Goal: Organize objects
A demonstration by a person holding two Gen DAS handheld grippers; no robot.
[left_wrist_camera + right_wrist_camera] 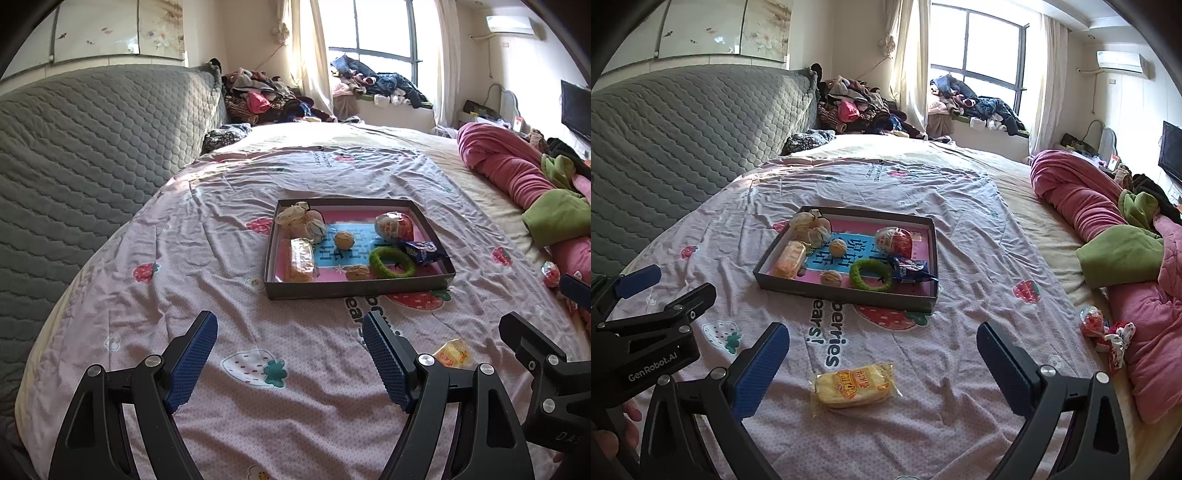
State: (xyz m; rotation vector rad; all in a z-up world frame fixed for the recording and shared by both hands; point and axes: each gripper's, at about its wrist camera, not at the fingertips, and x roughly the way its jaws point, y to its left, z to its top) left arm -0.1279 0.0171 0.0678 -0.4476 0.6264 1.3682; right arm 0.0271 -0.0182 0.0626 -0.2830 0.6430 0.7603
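A shallow dark tray (354, 288) (846, 293) sits on the bed. It holds a green ring (391, 263) (870, 274), a wrapped cake (301, 258), a red egg-shaped toy (393, 225), a blue packet (423, 251), small round yellow items and a cloth bundle. A yellow wrapped cake (853, 384) (452, 353) lies on the sheet between the open fingers of my right gripper (882, 352). My left gripper (290, 341) is open and empty over bare sheet, left of the right gripper.
A red wrapped candy (1091, 321) and a red-and-white patterned item (1117, 338) lie by the pink quilt (1145, 325) at right. A grey quilted headboard (85, 147) rises at left. Clothes pile up near the window (376, 85).
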